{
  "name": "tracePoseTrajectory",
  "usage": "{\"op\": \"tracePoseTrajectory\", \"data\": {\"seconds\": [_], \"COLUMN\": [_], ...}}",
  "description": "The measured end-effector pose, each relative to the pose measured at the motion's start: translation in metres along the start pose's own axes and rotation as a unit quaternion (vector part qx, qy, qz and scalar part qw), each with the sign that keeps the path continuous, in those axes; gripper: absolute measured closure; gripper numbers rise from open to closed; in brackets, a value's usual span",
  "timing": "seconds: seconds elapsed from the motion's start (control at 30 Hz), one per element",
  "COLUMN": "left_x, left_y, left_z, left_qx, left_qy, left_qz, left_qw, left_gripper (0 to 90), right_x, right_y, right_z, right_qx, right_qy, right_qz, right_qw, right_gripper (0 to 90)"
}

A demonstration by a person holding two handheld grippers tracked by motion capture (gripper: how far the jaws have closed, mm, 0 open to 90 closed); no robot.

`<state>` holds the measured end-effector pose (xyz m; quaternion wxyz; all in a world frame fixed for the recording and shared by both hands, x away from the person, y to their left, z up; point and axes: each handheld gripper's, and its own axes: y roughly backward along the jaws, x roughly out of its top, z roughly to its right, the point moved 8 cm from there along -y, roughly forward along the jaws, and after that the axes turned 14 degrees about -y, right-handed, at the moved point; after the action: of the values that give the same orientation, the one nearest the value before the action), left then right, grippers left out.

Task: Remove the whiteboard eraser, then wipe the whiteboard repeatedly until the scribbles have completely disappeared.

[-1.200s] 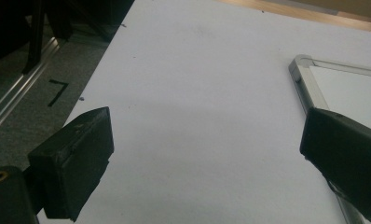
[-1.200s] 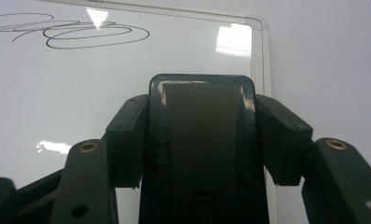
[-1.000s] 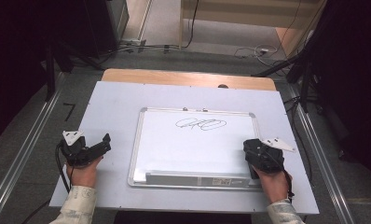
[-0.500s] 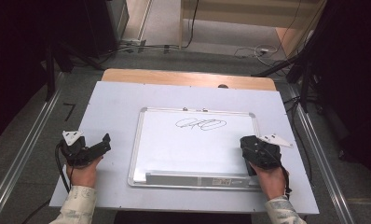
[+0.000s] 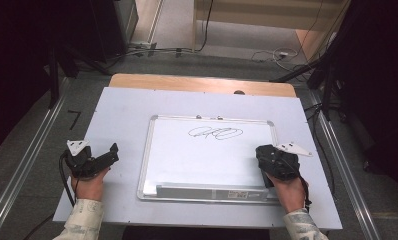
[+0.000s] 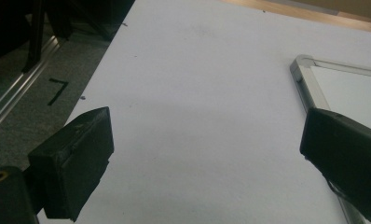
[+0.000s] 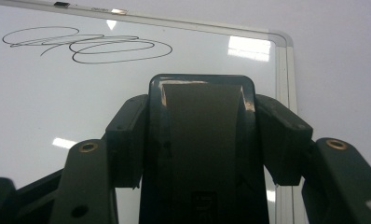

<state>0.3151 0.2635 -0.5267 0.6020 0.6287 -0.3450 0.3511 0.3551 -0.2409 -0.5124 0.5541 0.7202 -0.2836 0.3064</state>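
Black eraser (image 7: 202, 140) clamped in right gripper (image 7: 202, 144) — over whiteboard (image 7: 58, 107)

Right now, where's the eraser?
The eraser is clamped in the right gripper, over the whiteboard's right edge in the high view, below and right of the scribble.

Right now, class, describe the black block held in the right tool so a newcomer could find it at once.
Start at the whiteboard on the table. Near its right edge, the right tool is shut on a black eraser. The only block on the board, it sits below the scribble.
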Motion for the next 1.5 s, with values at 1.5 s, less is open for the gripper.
{"op": "tracePoseTrajectory", "data": {"seconds": [1.5], "left_x": [0.001], "left_y": [0.001], "left_z": [-0.001], "left_qx": [-0.001], "left_qy": [0.004], "left_qz": [0.004], "left_qw": [1.0000], "left_gripper": [2.9], "right_x": [0.031], "right_y": [-0.047], "right_z": [-0.033], "right_qx": [-0.001], "right_qy": [0.029], "right_qz": [-0.027], "right_qw": [0.9992], "right_gripper": [38.8]}}
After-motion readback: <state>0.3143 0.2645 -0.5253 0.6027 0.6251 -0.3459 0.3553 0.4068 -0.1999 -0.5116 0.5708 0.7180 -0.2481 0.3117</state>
